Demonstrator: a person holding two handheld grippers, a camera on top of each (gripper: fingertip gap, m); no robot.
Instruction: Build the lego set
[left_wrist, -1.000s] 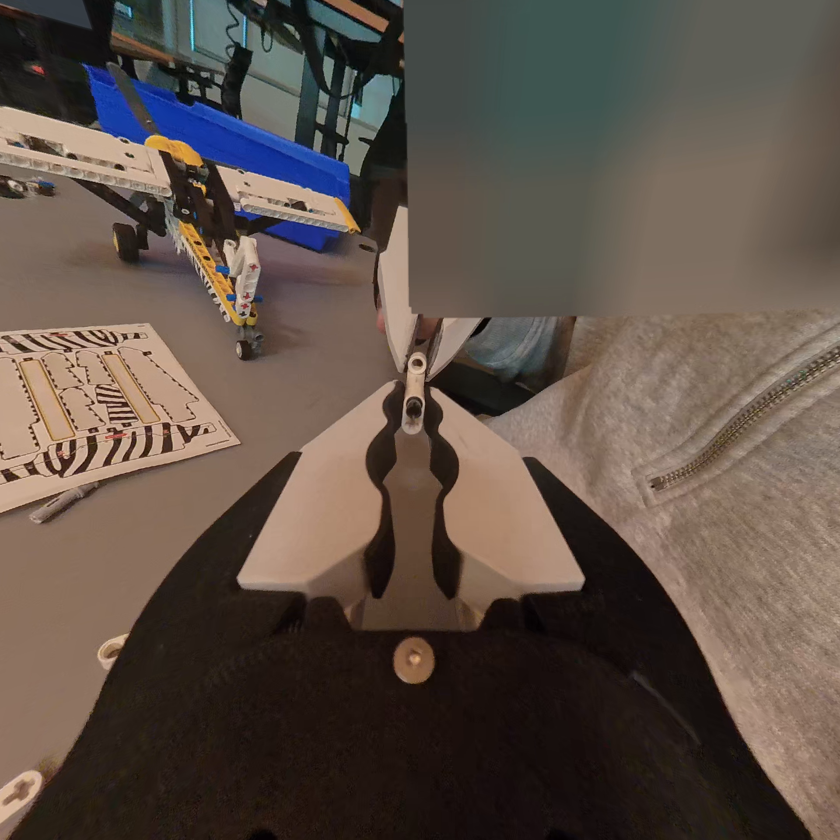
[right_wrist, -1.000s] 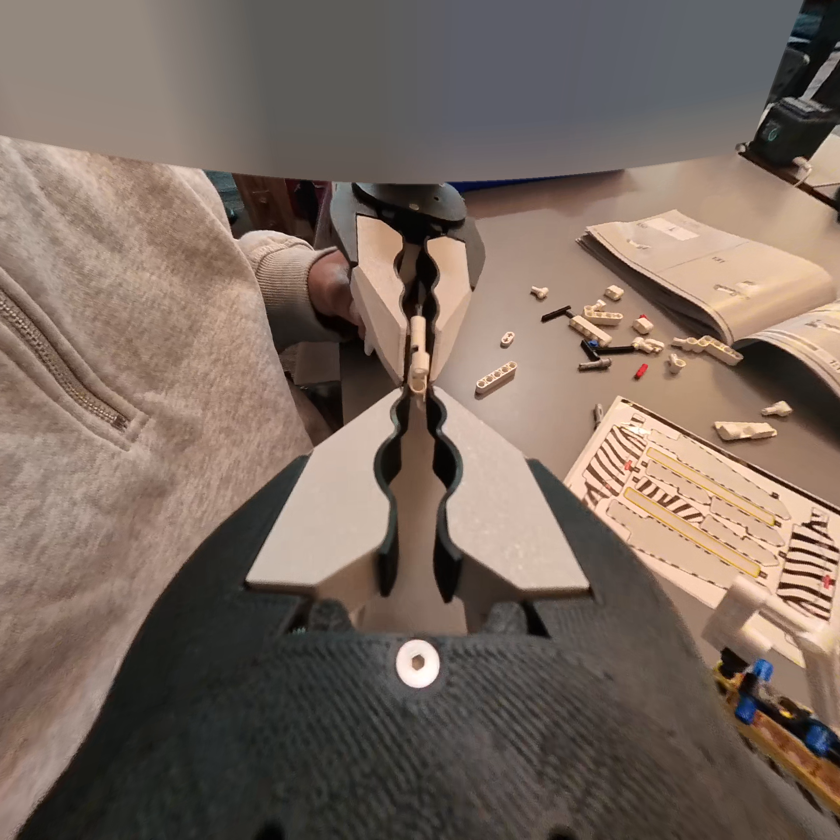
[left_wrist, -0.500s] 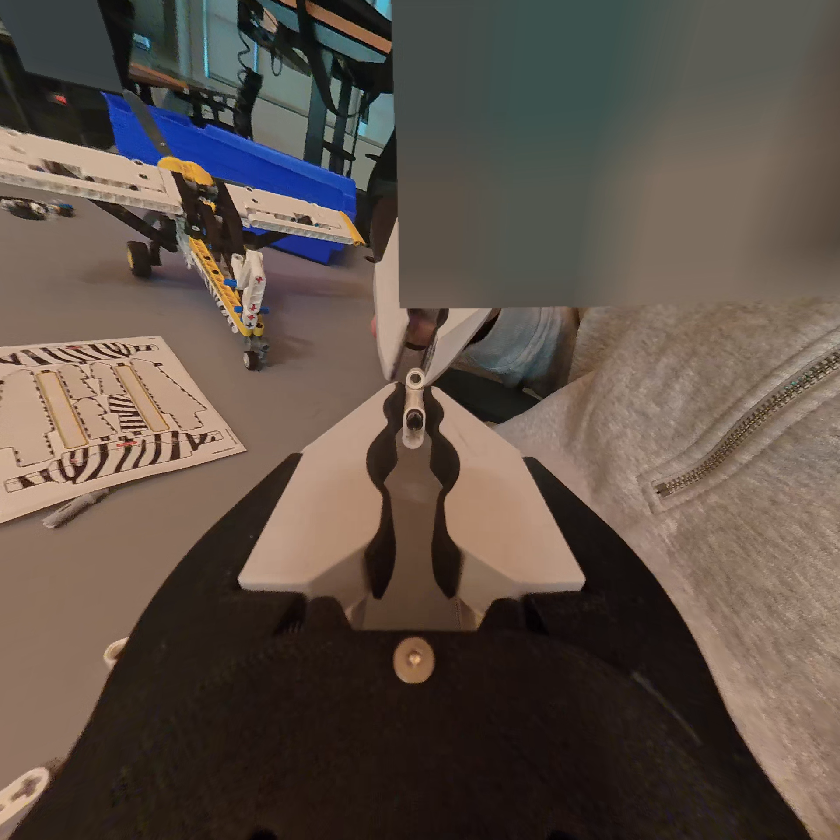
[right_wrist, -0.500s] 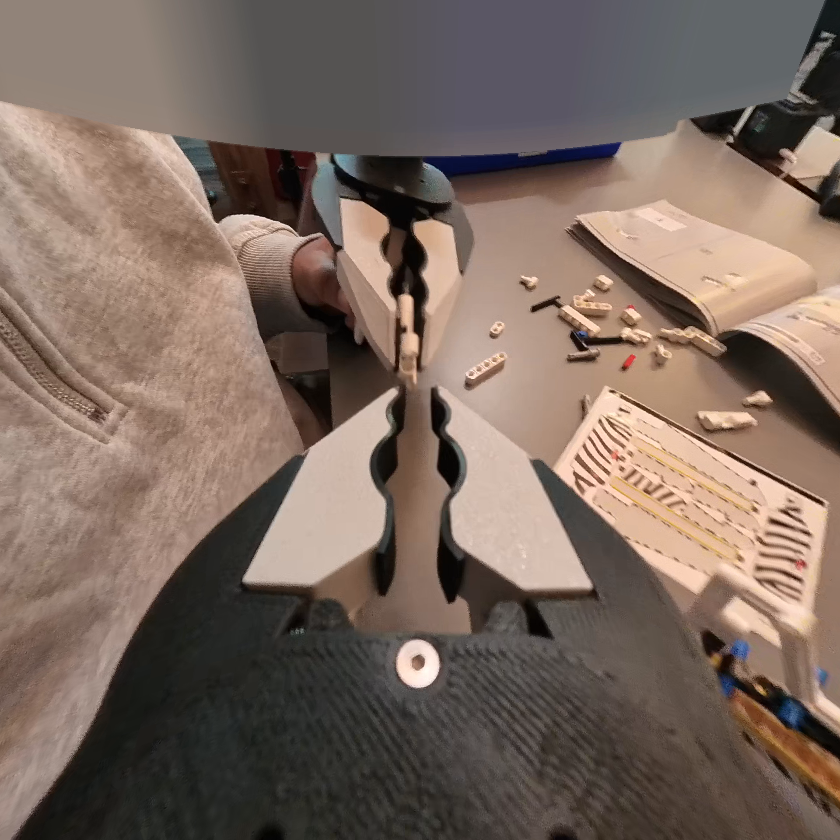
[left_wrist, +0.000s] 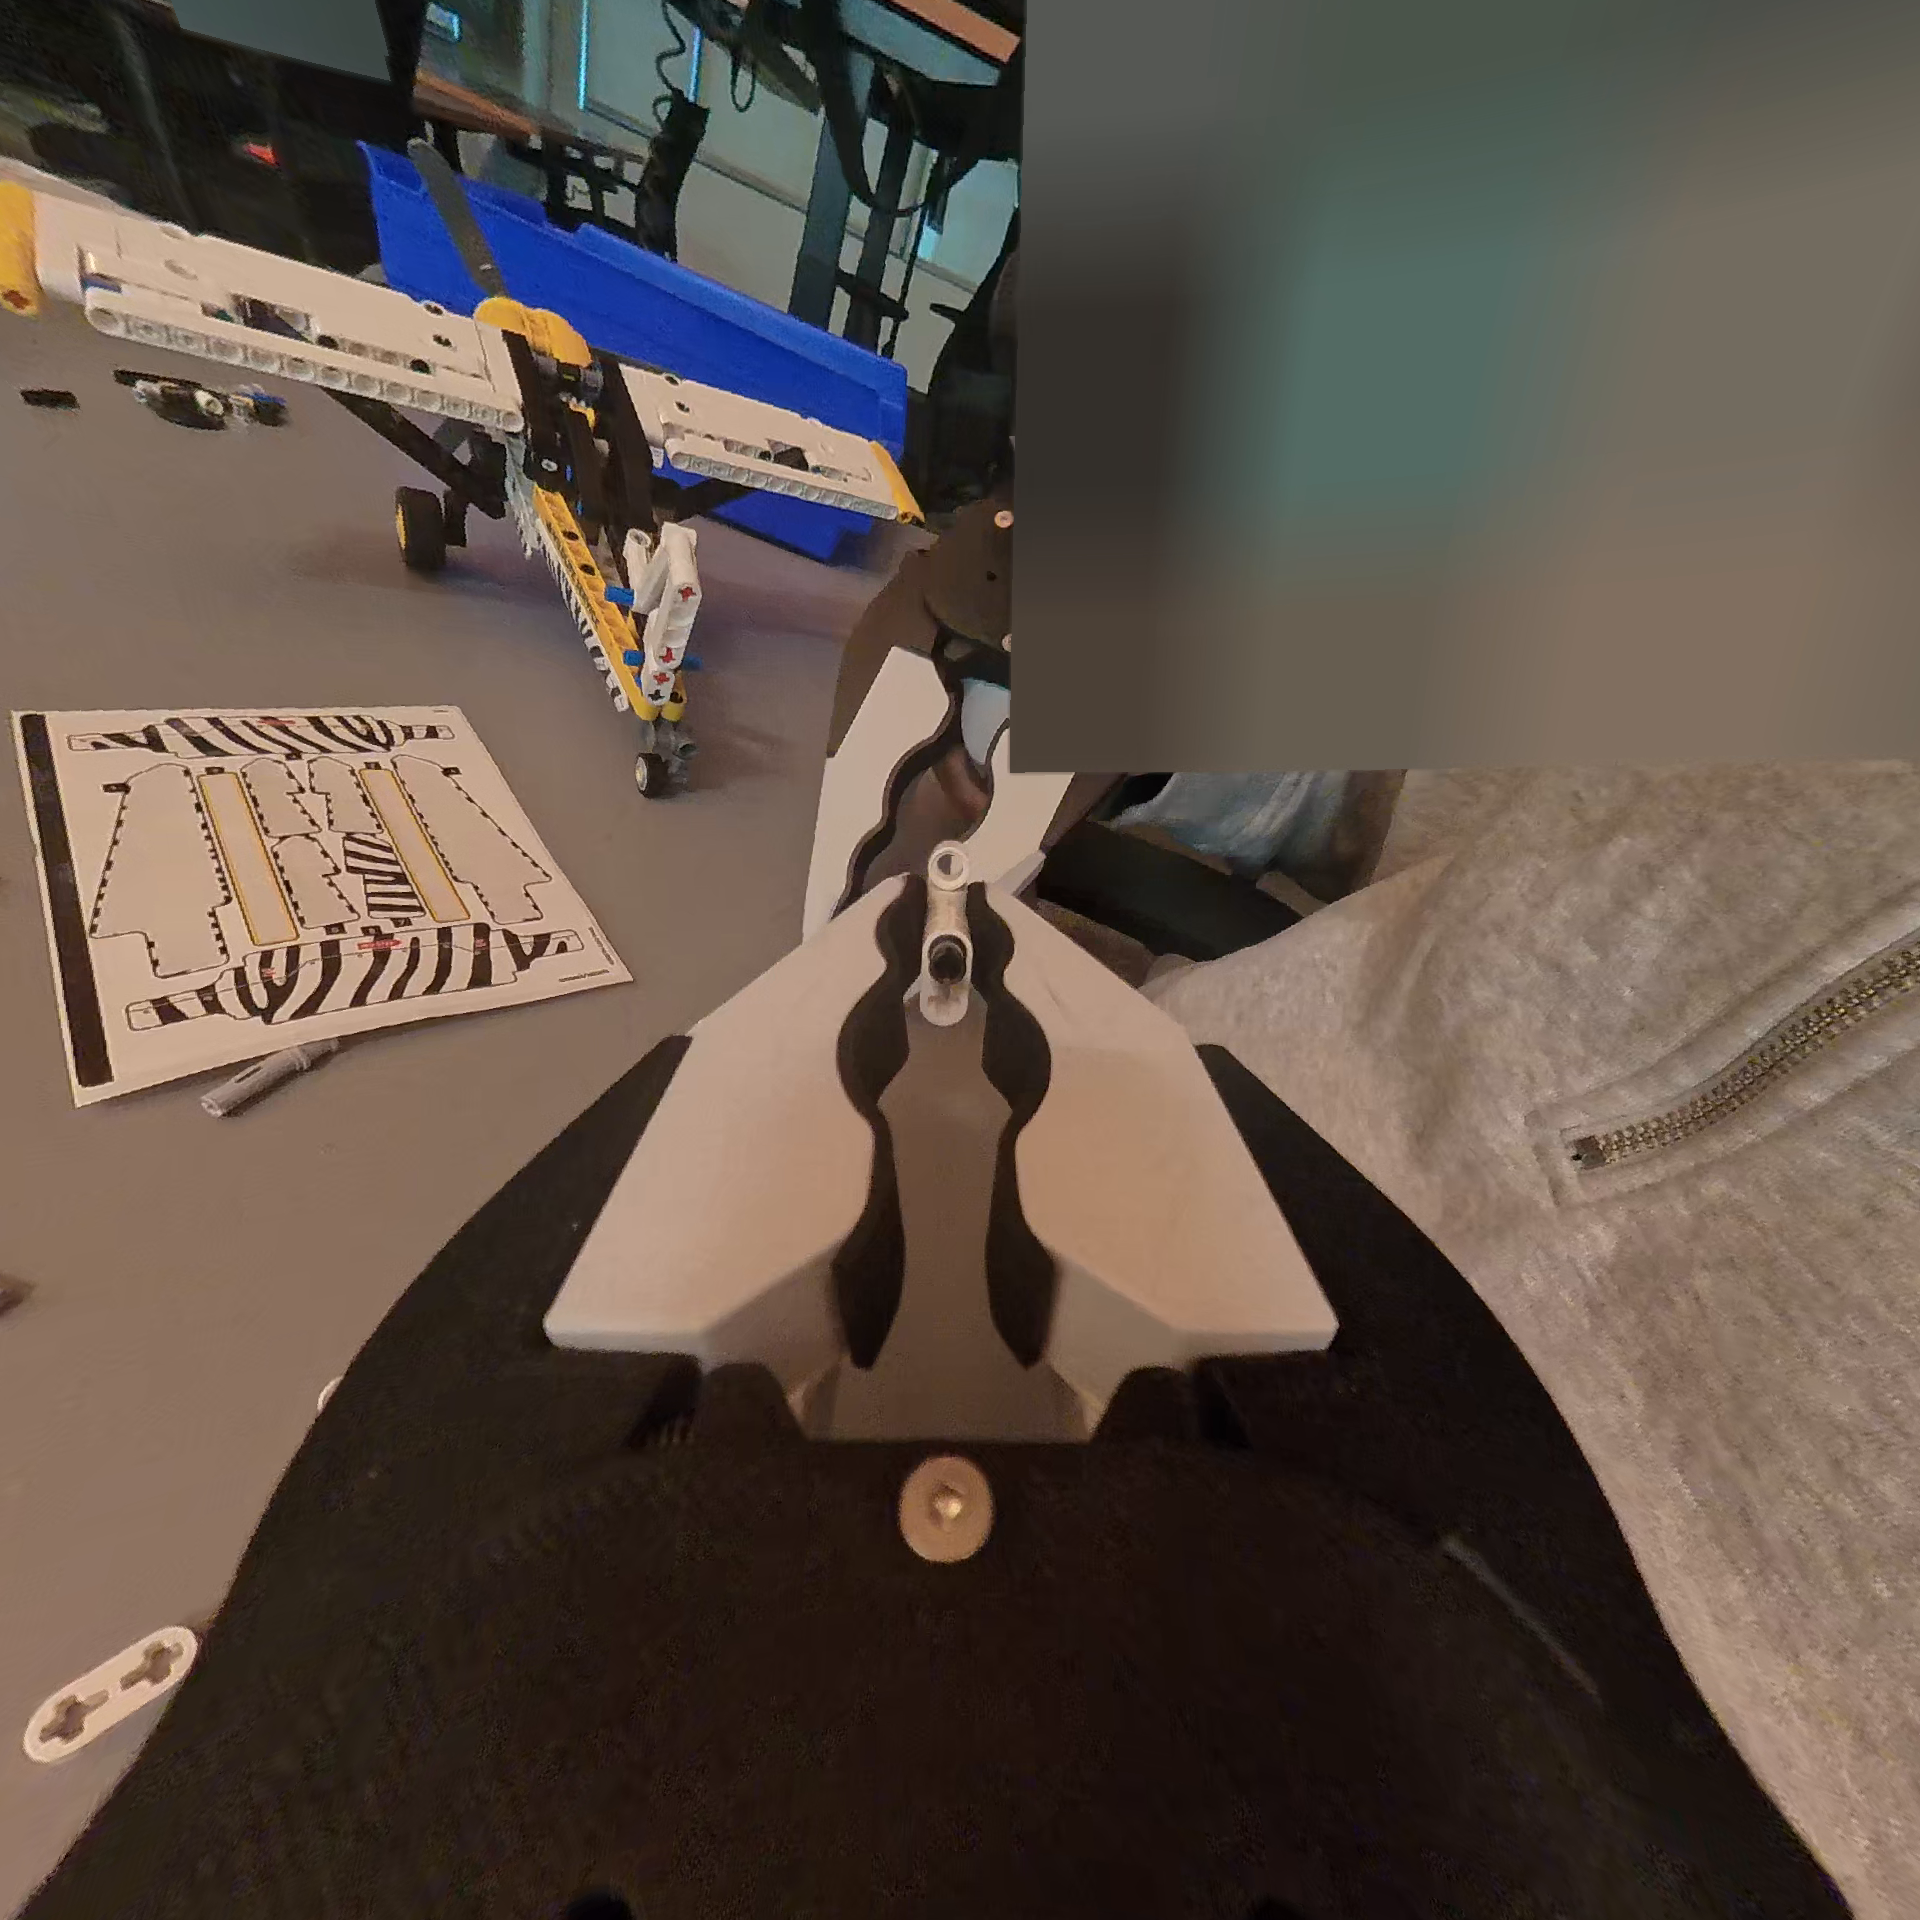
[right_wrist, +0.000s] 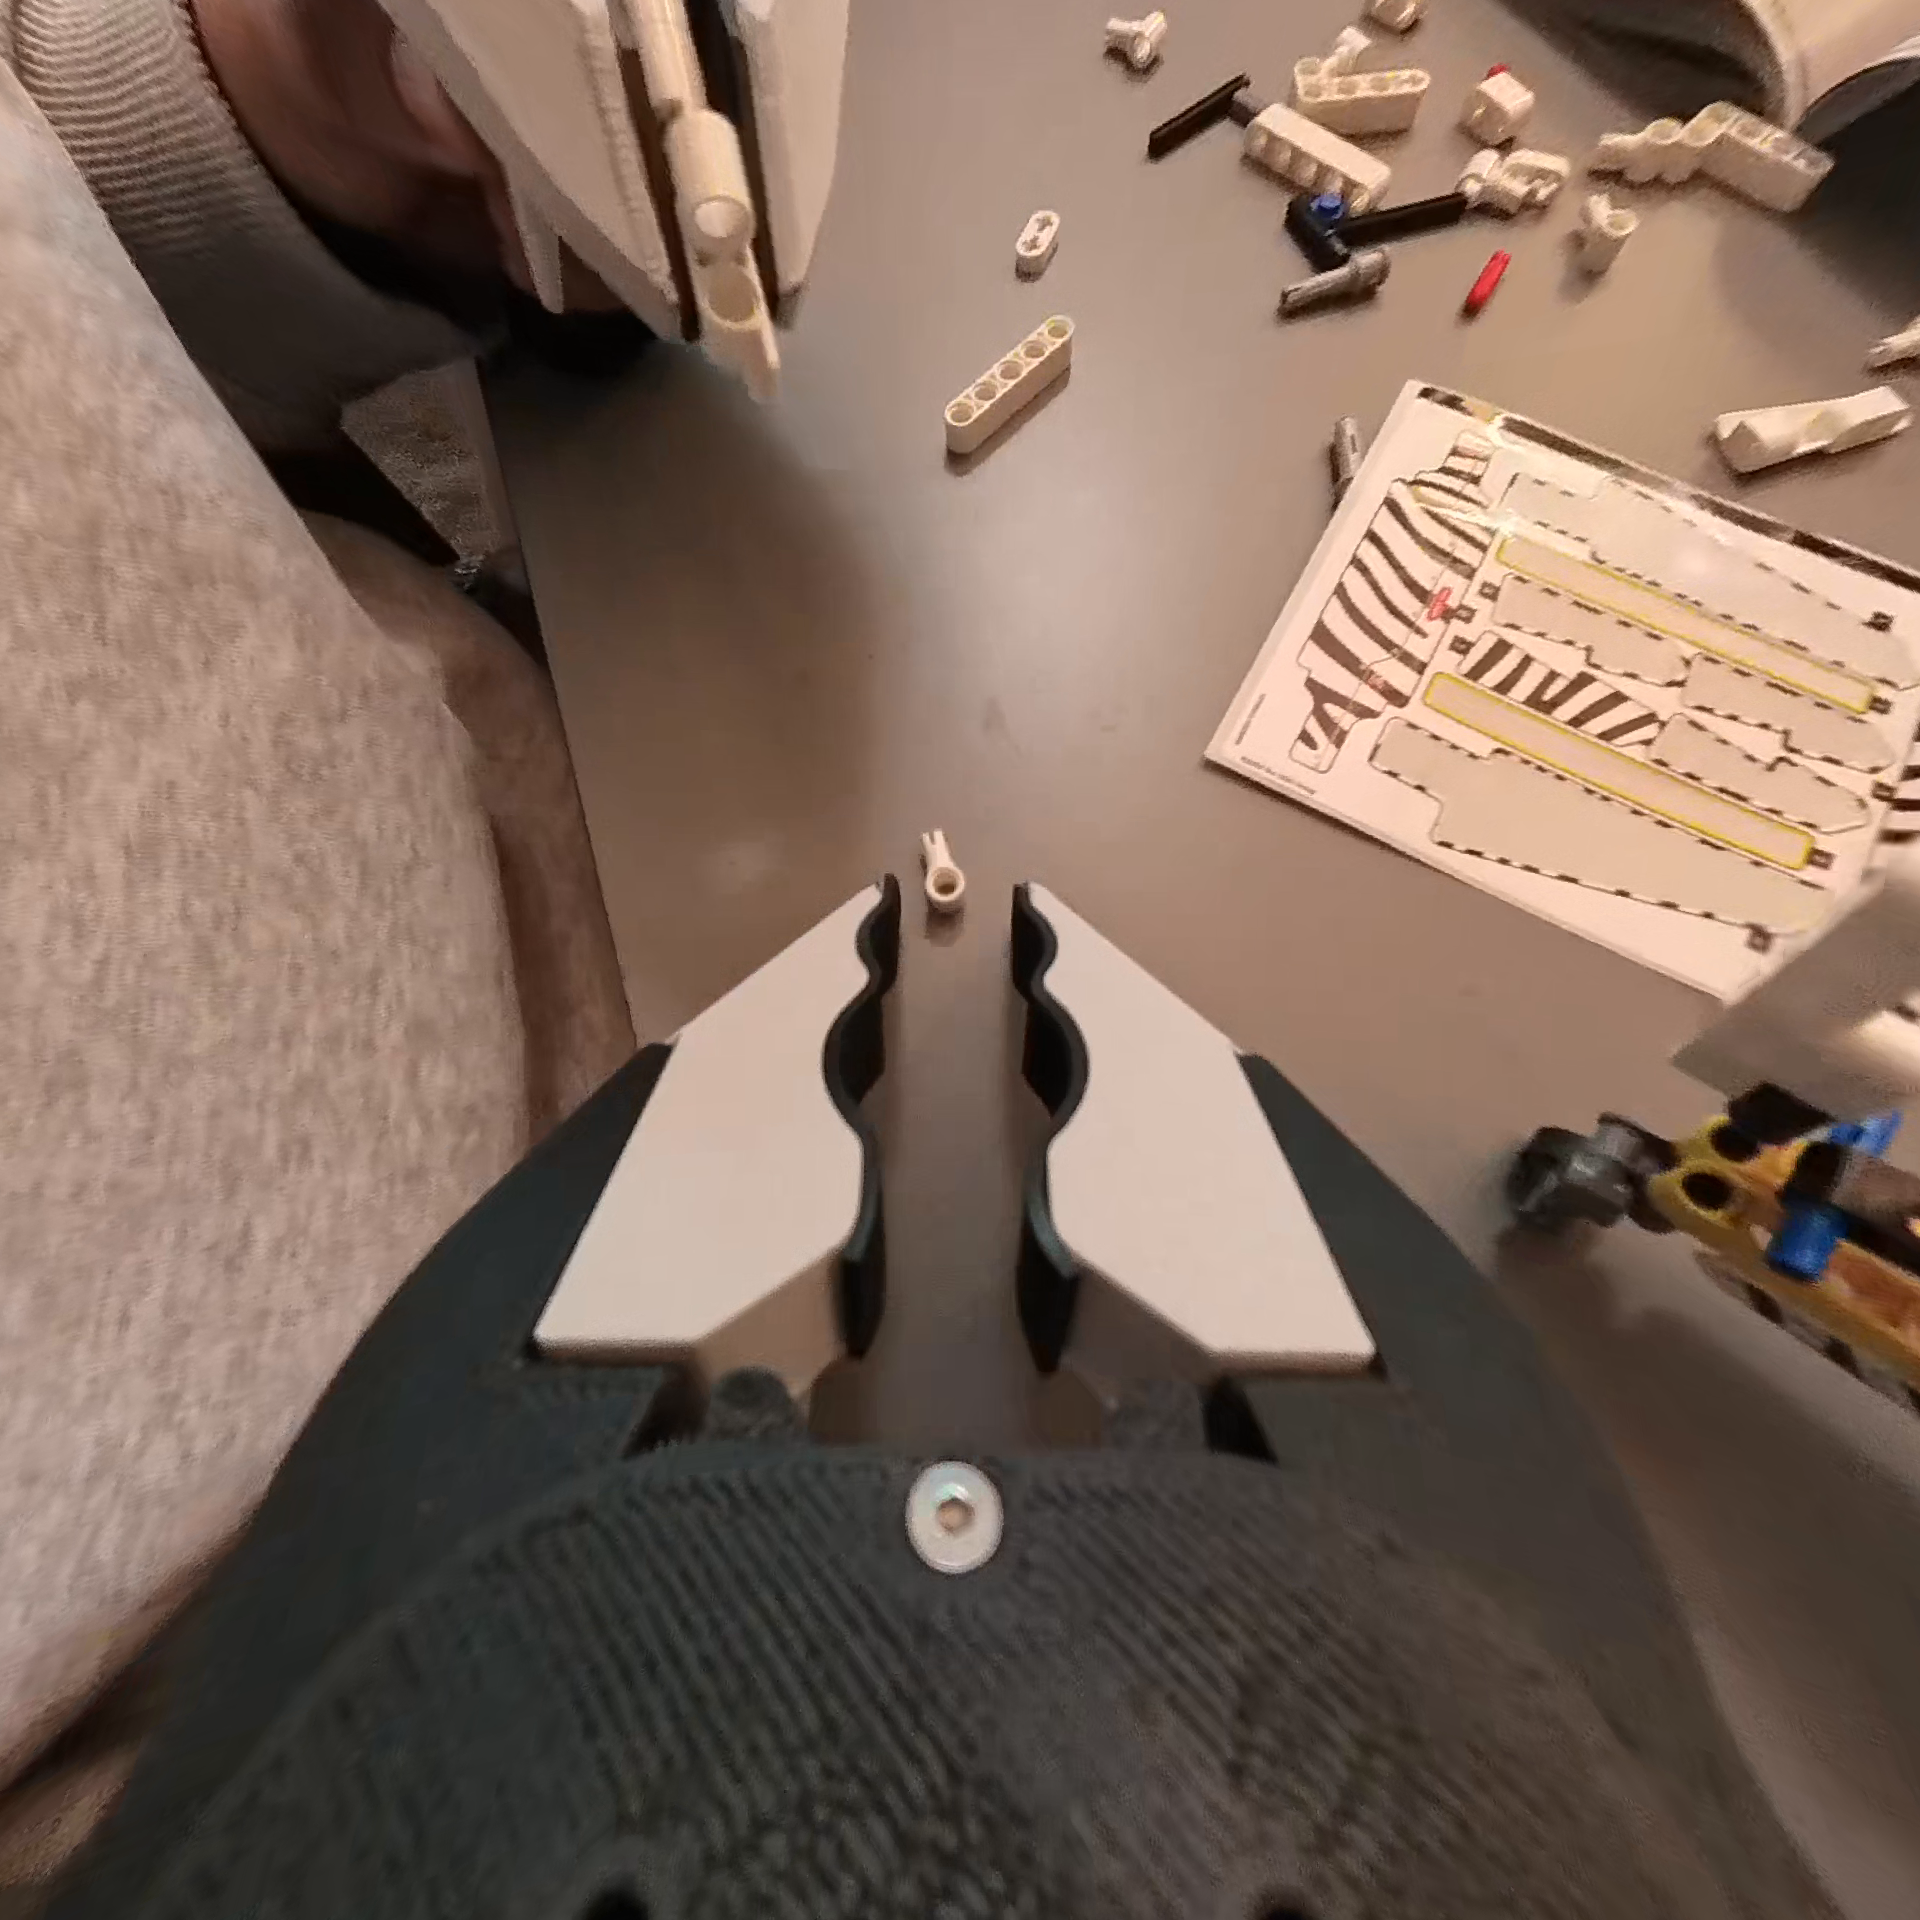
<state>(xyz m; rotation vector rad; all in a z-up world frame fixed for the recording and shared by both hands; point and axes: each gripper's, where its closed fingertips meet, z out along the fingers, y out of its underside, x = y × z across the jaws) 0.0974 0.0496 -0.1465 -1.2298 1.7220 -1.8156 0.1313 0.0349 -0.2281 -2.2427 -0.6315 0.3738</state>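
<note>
A: Left claw (left_wrist: 948, 925) grips white connector piece (left_wrist: 945, 920), aloft. Right claw (right_wrist: 948, 902), parted, empty.

B: Sub-assembly step. Next: lower onto small pin piece (right_wrist: 943, 878) on counter (right_wrist: 883, 644), squarely.

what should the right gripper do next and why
Probably ease down and close on the small white connector lying on the table just ahead of its fingertips. The right gripper is open and empty, with the piece nearly centred in its gap. The left gripper is shut on a white beam carrying a black pin, seemingly awaiting another part.
</note>
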